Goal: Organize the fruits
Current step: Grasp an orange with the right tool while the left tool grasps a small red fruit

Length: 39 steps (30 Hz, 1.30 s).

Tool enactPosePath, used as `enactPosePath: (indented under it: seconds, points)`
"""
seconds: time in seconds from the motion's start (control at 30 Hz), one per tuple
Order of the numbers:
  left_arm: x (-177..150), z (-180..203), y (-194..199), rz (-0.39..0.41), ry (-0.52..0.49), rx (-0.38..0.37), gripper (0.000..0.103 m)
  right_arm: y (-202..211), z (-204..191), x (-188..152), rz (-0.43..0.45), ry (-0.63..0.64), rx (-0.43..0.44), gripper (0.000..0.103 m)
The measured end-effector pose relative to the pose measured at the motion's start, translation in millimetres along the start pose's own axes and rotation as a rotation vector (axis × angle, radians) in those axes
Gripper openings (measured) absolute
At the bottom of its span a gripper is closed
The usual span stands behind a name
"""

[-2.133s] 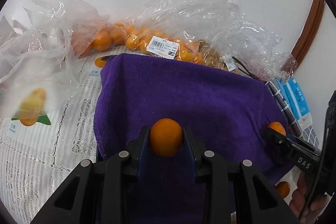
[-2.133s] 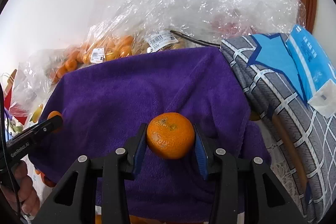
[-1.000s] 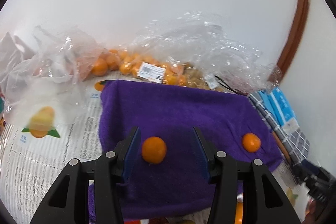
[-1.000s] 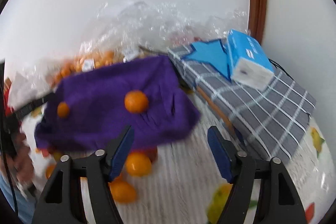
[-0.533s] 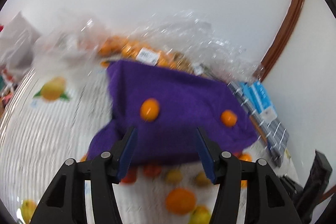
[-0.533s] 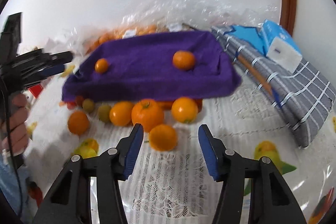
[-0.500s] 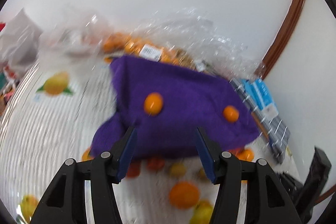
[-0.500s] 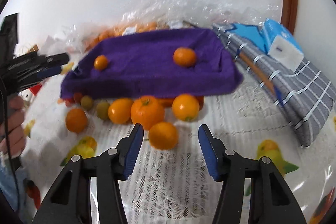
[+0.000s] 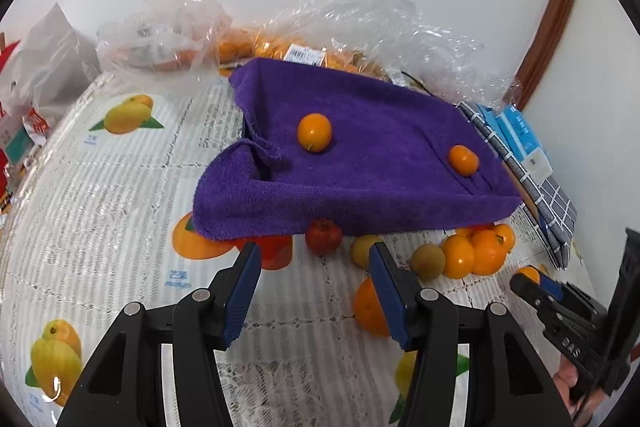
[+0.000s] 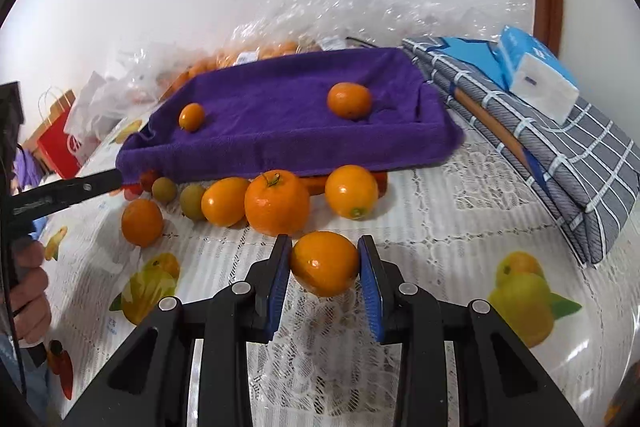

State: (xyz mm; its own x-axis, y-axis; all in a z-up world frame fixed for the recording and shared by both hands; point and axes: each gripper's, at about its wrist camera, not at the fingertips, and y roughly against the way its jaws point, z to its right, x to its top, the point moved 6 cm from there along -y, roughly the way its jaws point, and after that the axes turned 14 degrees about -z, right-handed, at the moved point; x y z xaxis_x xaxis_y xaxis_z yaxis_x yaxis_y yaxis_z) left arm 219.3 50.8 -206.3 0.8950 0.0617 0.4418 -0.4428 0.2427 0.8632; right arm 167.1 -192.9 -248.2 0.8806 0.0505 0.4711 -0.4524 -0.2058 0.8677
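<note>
With right gripper (image 10: 323,269) clamped on orange (image 10: 324,268), tray (image 10: 280,151) straight ahead past fruit row; left gripper (image 9: 314,291) open, empty, nearer tray's front edge.

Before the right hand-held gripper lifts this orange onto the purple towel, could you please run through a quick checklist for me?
1. Right hand-held gripper shut on the orange: ok.
2. Orange centred between the pads: ok.
3. Firmness of grip for a lift: cannot tell.
4. Free space on the purple towel between its two oranges: ok.
5. Left hand-held gripper open and empty, away from the right one: ok.
6. Nearby loose tomato not touching the held orange: cannot tell.
</note>
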Motion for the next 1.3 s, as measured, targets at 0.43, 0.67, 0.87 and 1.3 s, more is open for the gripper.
enactPosePath:
  seconds: [0.43, 0.67, 0.87, 1.3]
  points:
    - [9.4, 0.5, -32.8, -0.059, 0.015, -0.043, 0.029, -4.2, 2.2, 2.1, -0.016, -0.012, 0.011, 0.034]
    - [8.1, 1.9, -28.7, -0.027, 0.013, -0.065, 0.024, -7.5, 0.4, 4.8, -0.020, -0.015, 0.022, 0.034]
    - [8.7, -0.9, -10.9, 0.049, 0.037, -0.122, 0.024, -3.8, 3.8, 4.5, 0.001, -0.031, 0.022, 0.034]
    - [12.8, 2.5, 22.6, 0.189, 0.020, -0.136, 0.024, 4.6, 8.9, 9.6, 0.029, -0.072, 0.009, 0.034]
